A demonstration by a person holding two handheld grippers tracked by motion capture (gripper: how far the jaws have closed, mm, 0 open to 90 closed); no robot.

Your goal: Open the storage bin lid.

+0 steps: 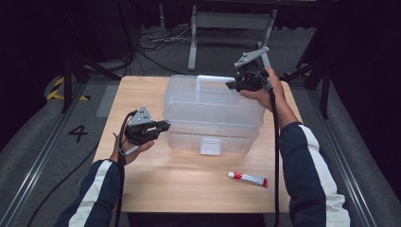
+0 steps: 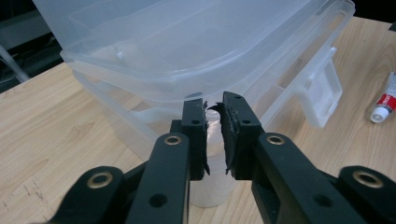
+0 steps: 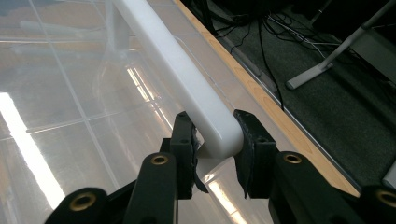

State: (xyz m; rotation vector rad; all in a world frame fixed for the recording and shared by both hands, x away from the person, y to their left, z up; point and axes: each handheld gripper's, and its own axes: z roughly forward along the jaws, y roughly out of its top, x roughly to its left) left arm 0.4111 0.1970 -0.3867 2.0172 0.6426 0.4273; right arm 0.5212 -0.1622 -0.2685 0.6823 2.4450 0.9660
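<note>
Toothpaste-like red-and-white tube (image 1: 248, 178) lies loose at 5 o'clock; mid-table, left gripper (image 1: 160, 126) pinches translucent plastic toolbox (image 1: 213, 116) rim at 9, apparently steadying it, while right gripper (image 1: 233, 85) clamps its white handle (image 3: 187, 81) at 1.

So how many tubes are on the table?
1. The tube lies on the wooden table, in front of the clear box, toward the person's right. More could hide behind the box.
</note>
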